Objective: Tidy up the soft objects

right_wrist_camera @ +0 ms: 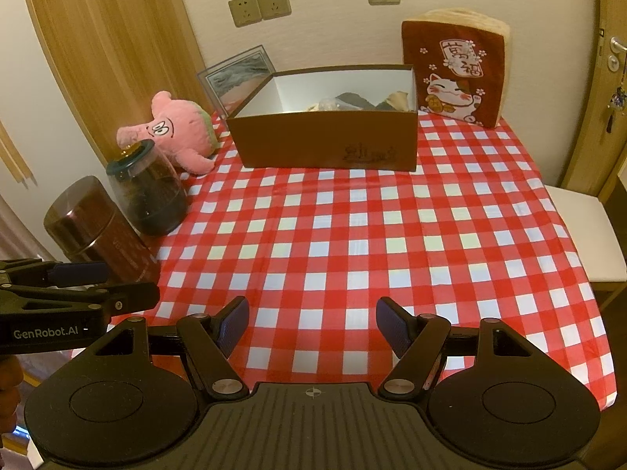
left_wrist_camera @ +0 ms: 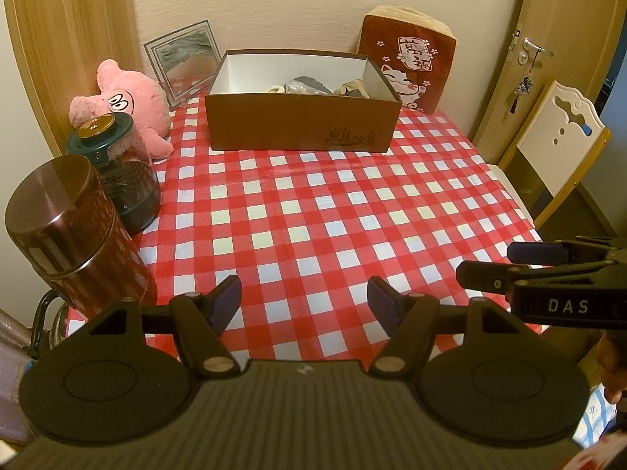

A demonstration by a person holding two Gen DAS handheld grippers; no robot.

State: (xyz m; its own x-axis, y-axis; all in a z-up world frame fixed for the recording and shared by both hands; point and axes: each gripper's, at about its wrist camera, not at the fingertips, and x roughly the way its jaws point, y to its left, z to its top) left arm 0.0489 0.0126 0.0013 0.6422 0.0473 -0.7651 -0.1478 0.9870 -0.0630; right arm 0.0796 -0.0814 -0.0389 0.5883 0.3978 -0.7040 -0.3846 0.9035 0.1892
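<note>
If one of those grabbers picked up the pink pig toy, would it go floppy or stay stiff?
Probably floppy: the pink pig toy looks plush and slumps on its side. Likely light for its bulk, and its fuzzy fabric should grip well. It seems unlikely to roll or break.

The middle and near part of the checked tablecloth (left_wrist_camera: 313, 227) lies bare, a wide open stretch between the near edge and the brown box (left_wrist_camera: 301, 117) at the back centre. The box is open-topped, with soft things low inside and room above them. Along the left edge 2 canisters stand close together, a dark red tin (left_wrist_camera: 74, 235) nearest and a teal-lidded jar (left_wrist_camera: 117, 172) behind it, then a pink plush pig (left_wrist_camera: 129, 105) beside the box's left corner, leaving a narrow gap. A framed picture (left_wrist_camera: 184, 62) and a red cat cushion (left_wrist_camera: 407, 62) lean against the wall behind. A white chair (left_wrist_camera: 556, 145) borders the right side.
</note>
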